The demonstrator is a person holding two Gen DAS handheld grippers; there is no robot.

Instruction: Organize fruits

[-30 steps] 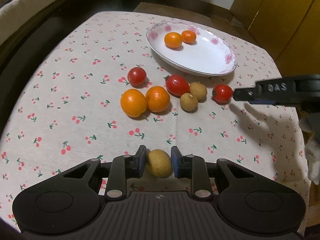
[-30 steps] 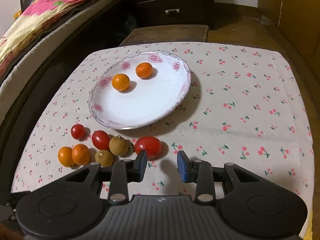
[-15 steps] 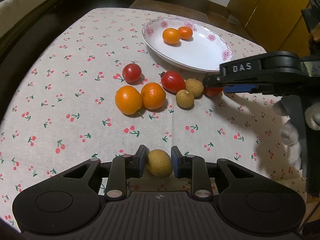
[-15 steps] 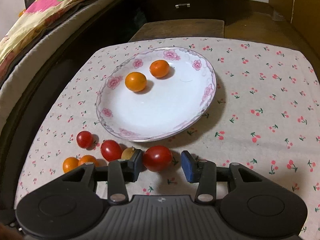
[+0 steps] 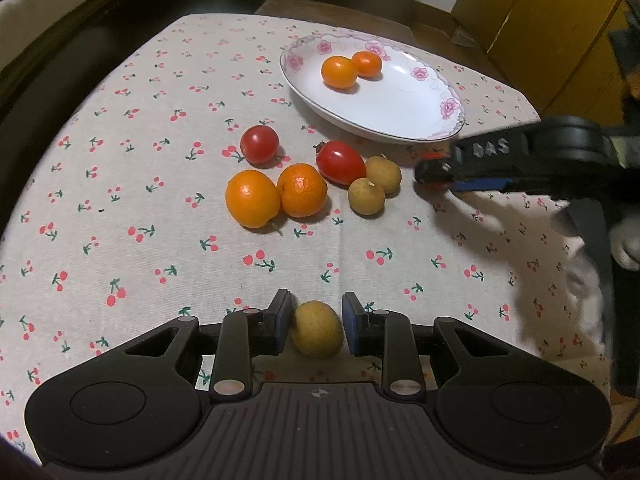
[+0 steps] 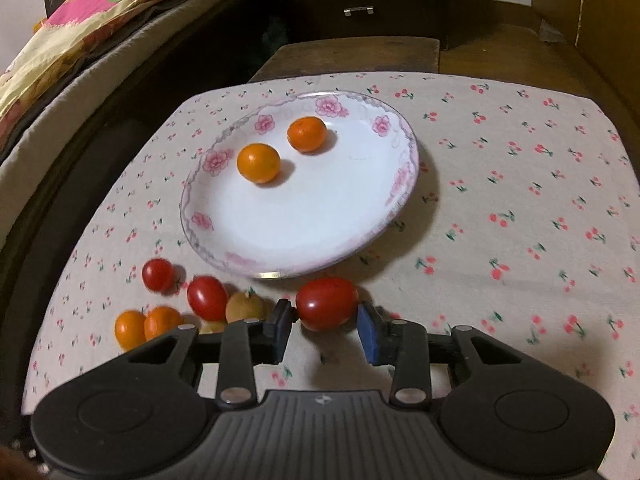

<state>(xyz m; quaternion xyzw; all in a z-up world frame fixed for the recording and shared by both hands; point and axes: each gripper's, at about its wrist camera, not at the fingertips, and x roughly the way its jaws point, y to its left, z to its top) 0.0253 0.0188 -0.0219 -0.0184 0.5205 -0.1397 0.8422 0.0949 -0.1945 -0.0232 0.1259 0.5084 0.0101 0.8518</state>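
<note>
My left gripper is shut on a yellow-brown longan, low over the cloth. My right gripper is shut on a red tomato just in front of the plate; it shows in the left wrist view beside the plate. Two oranges lie in the plate. On the cloth lie two oranges, two tomatoes and two longans.
The cherry-print tablecloth covers the table. A bed with a colourful quilt stands on the left, a dark dresser behind, and wooden cabinets at the back right.
My right gripper moved in around the red tomato near the plate and closed on it. My left gripper keeps hold of the longan and shifted a little.
</note>
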